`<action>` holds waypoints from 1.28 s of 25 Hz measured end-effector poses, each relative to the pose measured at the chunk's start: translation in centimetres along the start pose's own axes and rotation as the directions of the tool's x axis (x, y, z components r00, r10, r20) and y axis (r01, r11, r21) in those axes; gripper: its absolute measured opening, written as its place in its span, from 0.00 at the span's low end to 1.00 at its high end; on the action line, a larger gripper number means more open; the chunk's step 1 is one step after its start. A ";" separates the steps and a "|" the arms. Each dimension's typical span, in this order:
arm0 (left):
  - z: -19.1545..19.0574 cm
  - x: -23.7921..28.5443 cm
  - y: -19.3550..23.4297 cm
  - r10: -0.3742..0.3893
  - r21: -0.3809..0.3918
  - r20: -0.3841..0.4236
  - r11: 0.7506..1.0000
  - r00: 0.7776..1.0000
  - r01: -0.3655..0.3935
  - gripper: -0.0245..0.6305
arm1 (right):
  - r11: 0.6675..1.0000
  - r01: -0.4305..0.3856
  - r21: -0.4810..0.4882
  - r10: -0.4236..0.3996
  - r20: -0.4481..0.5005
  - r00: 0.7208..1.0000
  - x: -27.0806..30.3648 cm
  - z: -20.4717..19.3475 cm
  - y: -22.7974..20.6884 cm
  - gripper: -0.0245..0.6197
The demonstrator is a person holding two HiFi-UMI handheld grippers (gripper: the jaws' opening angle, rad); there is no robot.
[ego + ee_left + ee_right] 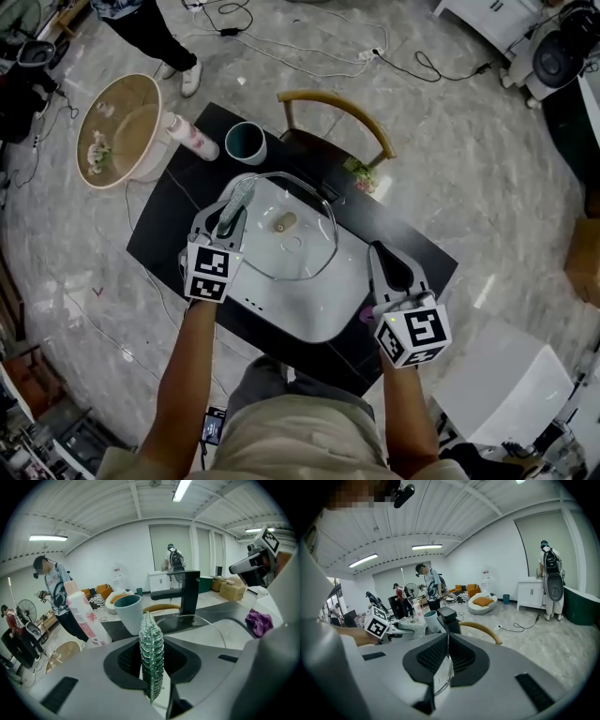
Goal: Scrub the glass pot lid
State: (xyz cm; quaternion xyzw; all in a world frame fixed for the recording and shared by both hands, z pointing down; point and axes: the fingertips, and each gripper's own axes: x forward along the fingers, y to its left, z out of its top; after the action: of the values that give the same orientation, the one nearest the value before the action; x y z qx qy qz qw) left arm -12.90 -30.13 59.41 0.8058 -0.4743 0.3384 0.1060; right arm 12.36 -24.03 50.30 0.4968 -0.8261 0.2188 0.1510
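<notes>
The glass pot lid (302,248), with a tan knob, hangs over the white sink (314,314). My right gripper (378,253) is at the lid's right side. In the right gripper view its jaws (447,660) are shut on the thin glass rim (449,674). My left gripper (229,214) is at the lid's left edge, shut on a silvery-green mesh scrubber (237,197). In the left gripper view the scrubber (151,658) stands upright between the jaws, and the lid's rim (206,619) curves behind it.
A teal cup (246,142) and a pink-and-white bottle (193,137) stand at the black table's far left. A black faucet (188,592) rises behind the sink, and a purple cloth (259,622) lies at its right. A wooden chair (336,111) and a beige tub (127,127) stand beyond.
</notes>
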 end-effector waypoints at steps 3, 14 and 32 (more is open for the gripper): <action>-1.0 2.5 -1.2 -0.006 0.026 -0.051 1.000 0.999 0.007 0.17 | 1.000 0.015 0.016 -0.015 -0.014 1.000 -0.3 -1.4 -1.5 0.08; -0.8 6.8 -9.3 -0.126 0.115 -0.113 0.984 0.986 0.139 0.17 | 0.995 0.068 0.067 -0.065 -0.038 0.997 -1.9 -4.2 -4.5 0.08; -0.8 5.5 -17.0 -0.299 0.161 -0.110 0.936 0.948 0.314 0.17 | 0.997 0.045 0.060 -0.042 -0.049 0.998 -0.7 -4.1 -2.7 0.08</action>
State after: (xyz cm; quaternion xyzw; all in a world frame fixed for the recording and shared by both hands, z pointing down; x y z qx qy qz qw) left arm 2.70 -24.59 66.13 0.8612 -0.3060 0.3918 0.1057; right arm 15.21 -22.47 54.06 0.5136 -0.8042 0.2525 0.1602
